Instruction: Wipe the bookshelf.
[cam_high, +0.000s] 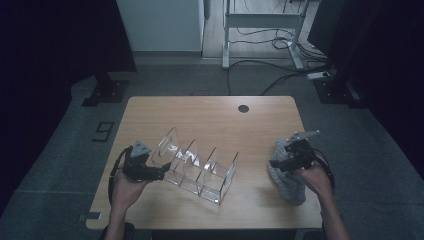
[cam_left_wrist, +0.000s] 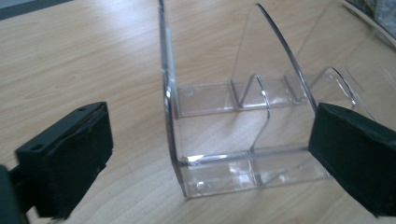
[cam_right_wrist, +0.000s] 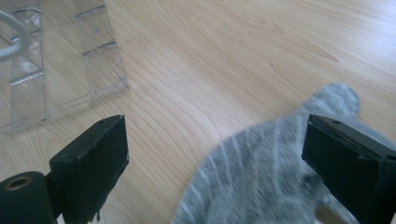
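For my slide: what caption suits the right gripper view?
Open right gripper above a grey striped cloth on the wooden table.

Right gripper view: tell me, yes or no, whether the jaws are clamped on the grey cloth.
No: the right gripper stands open, with the grey cloth lying loose on the table.

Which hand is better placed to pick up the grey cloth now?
Right. The right tongs stand open directly over the grey cloth, which lies on the table beside that hand. The left tongs are at the clear acrylic organizer, across the table from it.
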